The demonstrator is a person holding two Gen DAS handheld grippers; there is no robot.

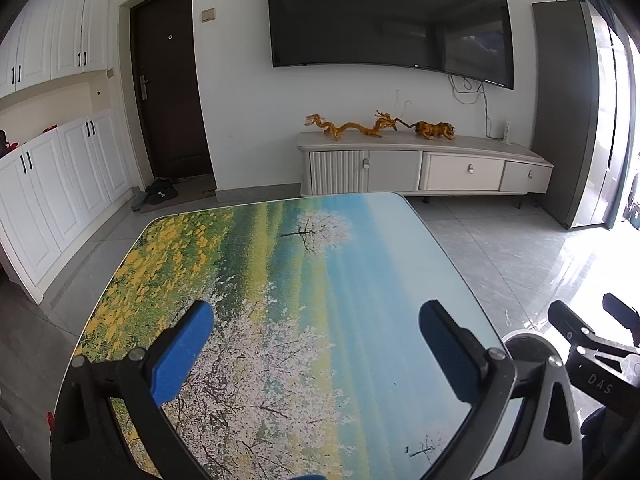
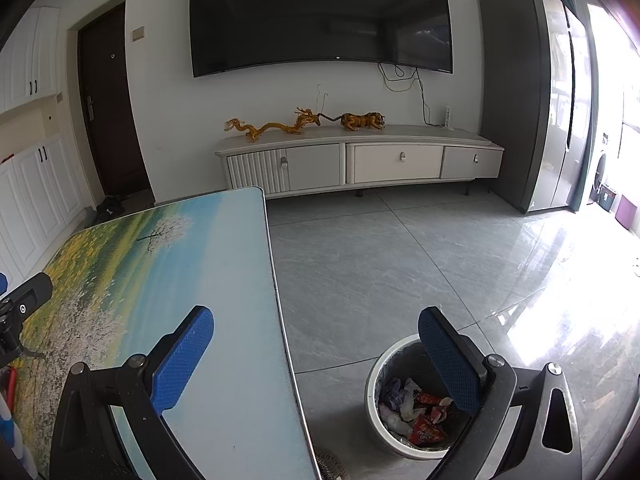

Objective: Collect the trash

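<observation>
Right tongs [image 2: 316, 354] spread wide, painted table [image 2: 224, 280] edge below, white bin [image 2: 374, 384] holding wrappers [image 2: 424, 420] on grey floor [image 2: 380, 272]

A home living room: a large black wall-mounted television [image 2: 320, 16] above a low white drawer cabinet [image 2: 360, 160] bearing golden dragon and tiger figurines [image 2: 276, 126], a dark brown entrance door [image 1: 170, 88], and white panelled cupboards [image 1: 60, 184] over grey floor tiles [image 2: 400, 264].

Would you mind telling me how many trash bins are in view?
1. The trash bin stands on the floor right of the table, below the right tool. Others may be hidden.
</observation>
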